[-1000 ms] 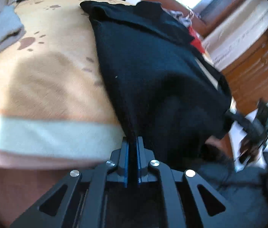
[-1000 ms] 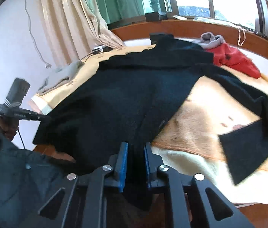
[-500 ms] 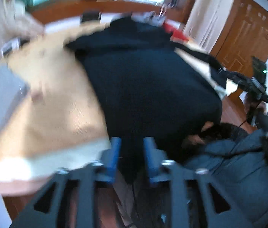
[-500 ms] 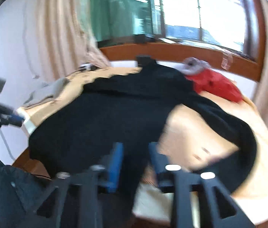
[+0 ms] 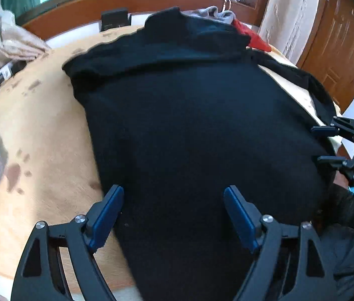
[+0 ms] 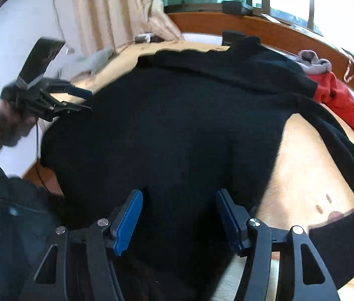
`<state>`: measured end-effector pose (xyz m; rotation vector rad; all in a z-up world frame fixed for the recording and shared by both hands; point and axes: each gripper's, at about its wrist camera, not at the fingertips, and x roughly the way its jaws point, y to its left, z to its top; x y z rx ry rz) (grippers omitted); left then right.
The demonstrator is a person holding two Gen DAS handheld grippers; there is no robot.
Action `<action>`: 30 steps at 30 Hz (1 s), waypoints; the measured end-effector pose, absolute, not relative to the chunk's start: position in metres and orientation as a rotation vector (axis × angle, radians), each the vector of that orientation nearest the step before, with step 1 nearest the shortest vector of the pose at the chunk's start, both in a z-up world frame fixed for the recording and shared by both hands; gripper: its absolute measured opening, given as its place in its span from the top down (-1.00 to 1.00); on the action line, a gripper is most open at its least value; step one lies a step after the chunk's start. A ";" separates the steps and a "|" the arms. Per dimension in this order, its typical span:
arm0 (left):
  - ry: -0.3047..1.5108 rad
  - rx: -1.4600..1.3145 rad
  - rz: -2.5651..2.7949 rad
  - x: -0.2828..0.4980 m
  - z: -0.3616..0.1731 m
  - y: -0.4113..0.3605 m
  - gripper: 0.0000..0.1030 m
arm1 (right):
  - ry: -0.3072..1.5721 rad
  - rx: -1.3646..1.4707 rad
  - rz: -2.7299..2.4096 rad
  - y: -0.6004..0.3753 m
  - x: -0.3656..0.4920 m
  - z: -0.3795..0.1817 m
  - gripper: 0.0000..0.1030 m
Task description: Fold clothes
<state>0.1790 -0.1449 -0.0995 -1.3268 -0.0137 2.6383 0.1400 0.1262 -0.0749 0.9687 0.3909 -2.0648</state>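
Observation:
A black sweater [image 5: 202,130] lies spread flat on the tan blanket [image 5: 44,135] of a bed, with its hem toward me and its collar at the far end. One sleeve [image 6: 347,150] trails off to the right. My left gripper [image 5: 173,193] hovers over the hem's left part. Its jaws are opening wide, and the cloth lies under the gap, not pinched. My right gripper [image 6: 180,195] hangs over the hem's right part. Its jaws are opening too, and the blue pads [image 6: 129,220] are clear of the fabric. Each gripper shows in the other's view: right gripper [image 5: 327,145], left gripper [image 6: 86,100].
A red garment [image 6: 337,100] and a grey one [image 6: 314,61] lie at the far right of the bed. A grey cloth [image 6: 96,59] lies at the far left. A wooden headboard [image 5: 81,12] and windows are behind, curtains [image 6: 111,12] to the left, and a wooden door [image 5: 339,45] to the right.
Both grippers were shut on the sweater's near hem. They have let go and spread open, and the hem now lies on the bed. The left gripper has swung over the garment.

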 end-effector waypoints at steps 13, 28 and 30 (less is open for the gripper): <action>-0.454 -0.528 3.037 0.110 0.085 -0.225 -0.67 | -0.218 0.238 -2.460 0.207 0.013 0.189 -0.49; -0.212 -0.796 2.968 -0.048 -0.048 -0.202 -0.96 | -0.494 1.004 -2.003 0.032 -0.299 0.059 -0.56; -0.224 -0.868 2.937 -0.056 -0.066 -0.204 -0.95 | -0.435 1.091 -1.951 0.000 -0.326 0.030 -0.56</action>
